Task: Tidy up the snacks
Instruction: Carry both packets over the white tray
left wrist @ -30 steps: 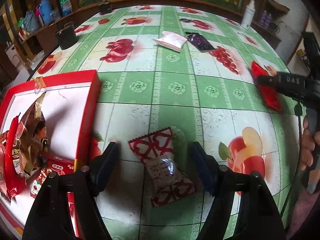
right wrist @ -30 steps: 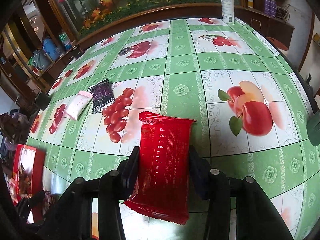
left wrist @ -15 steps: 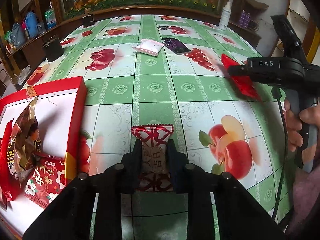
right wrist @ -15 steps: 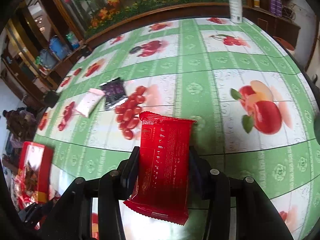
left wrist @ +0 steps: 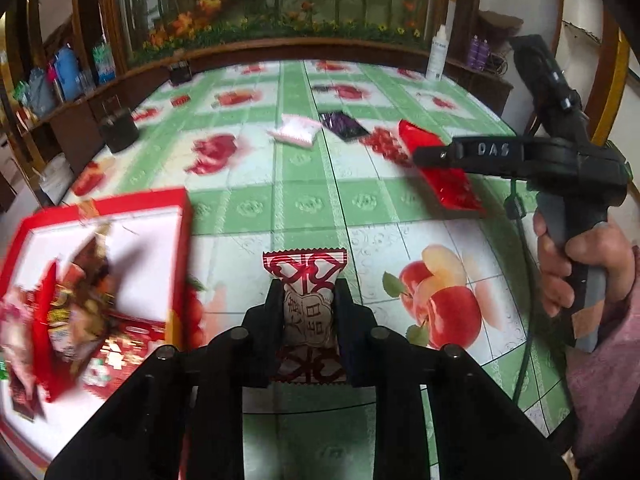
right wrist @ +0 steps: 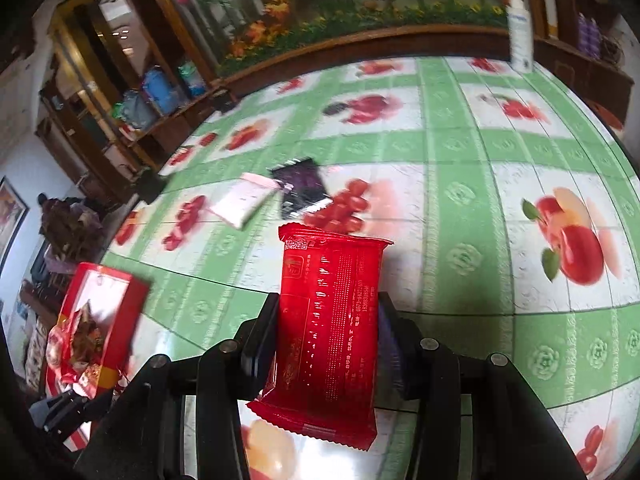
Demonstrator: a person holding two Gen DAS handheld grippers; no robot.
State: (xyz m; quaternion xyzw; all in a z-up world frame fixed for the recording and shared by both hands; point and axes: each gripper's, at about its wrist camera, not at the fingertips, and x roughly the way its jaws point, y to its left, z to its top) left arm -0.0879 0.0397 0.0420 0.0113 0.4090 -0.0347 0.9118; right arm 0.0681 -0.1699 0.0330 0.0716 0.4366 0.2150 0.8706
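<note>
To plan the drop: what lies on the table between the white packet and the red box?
Only bare tablecloth lies between the white packet and the red box, in both wrist views.

The red box (left wrist: 182, 240) with a white inside sits open at the table's left edge, and wrappers in red, brown and gold lie heaped in its near half. Just right of the box, a small candy (left wrist: 306, 312) in a clear wrapper with red patterned ends stands lengthwise, pinched at its middle and raised off the cloth. Farther right of the box, a flat glossy red packet (right wrist: 328, 328) with fine white print is held by its long sides, tilted. Beyond the box, a white packet (left wrist: 295, 131) and a dark purple packet (left wrist: 344, 125) lie flat, side by side.
</note>
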